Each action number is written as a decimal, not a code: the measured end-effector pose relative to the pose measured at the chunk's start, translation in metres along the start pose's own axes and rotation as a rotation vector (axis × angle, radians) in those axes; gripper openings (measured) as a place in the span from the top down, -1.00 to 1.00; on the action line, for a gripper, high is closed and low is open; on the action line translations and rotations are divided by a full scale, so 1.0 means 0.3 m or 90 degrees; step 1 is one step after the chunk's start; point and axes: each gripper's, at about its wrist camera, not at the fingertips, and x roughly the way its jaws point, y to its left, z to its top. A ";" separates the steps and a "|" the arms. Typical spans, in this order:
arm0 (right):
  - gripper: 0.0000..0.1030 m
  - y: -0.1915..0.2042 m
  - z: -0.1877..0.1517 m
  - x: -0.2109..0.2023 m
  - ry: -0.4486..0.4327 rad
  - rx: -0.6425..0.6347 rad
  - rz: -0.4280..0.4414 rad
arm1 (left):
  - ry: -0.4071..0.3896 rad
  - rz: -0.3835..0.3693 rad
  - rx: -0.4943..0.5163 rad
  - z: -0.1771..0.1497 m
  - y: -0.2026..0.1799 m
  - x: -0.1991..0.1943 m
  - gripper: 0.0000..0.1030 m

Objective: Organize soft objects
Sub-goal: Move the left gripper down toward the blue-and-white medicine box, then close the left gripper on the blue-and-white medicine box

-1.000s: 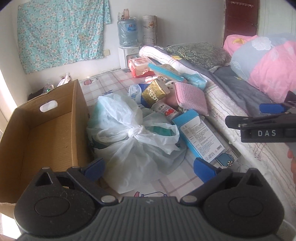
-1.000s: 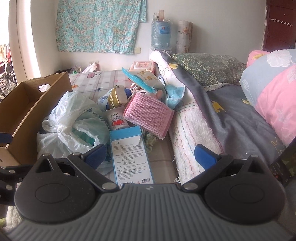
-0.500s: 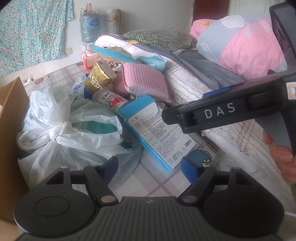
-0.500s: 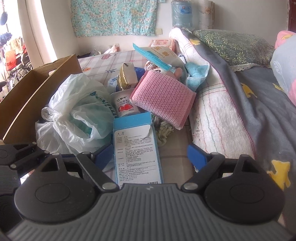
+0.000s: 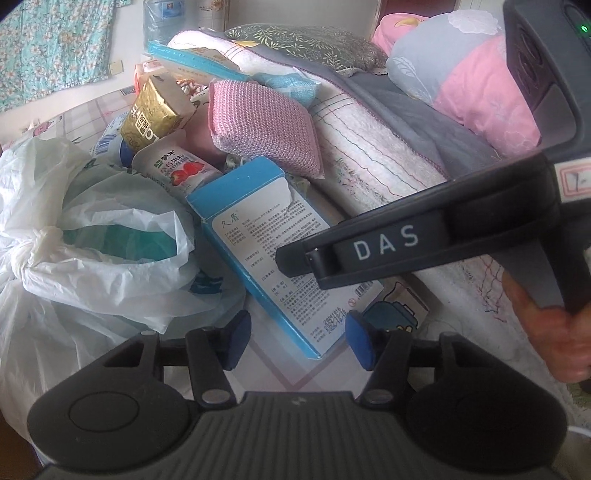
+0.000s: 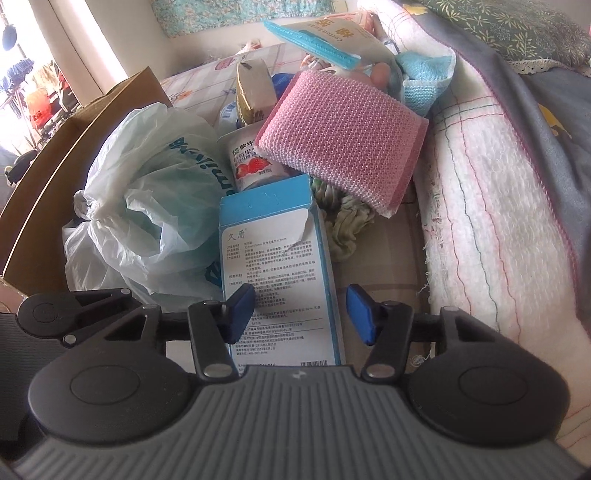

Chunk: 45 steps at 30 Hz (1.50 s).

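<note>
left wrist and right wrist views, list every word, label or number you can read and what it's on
"DAS": white letters on the side of the right claw.
"久盾": heading on the white label of the blue box; the print below is too small to read.
"Cotton S…": partly readable on the teal-edged packet.
Gold carton, strawberry cup and plastic bag: lettering there, too blurred or warped to read.

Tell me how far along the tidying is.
Nothing looks sorted yet: the pink knitted cloth, tied plastic bag and blue box lie piled beside the cardboard box. Both the left gripper and the right gripper have just been closing, empty, around the blue box. All moving remains.
</note>
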 end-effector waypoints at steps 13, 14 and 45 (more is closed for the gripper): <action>0.14 -0.017 -0.006 -0.011 0.008 0.037 0.019 | -0.005 -0.011 -0.010 0.036 0.002 0.011 -0.18; 0.16 -0.019 -0.008 -0.017 0.008 0.041 0.021 | -0.005 -0.009 -0.010 0.035 0.001 0.005 -0.16; 0.15 -0.018 -0.057 0.005 0.051 0.122 0.051 | 0.032 -0.024 -0.024 0.017 0.031 0.012 -0.42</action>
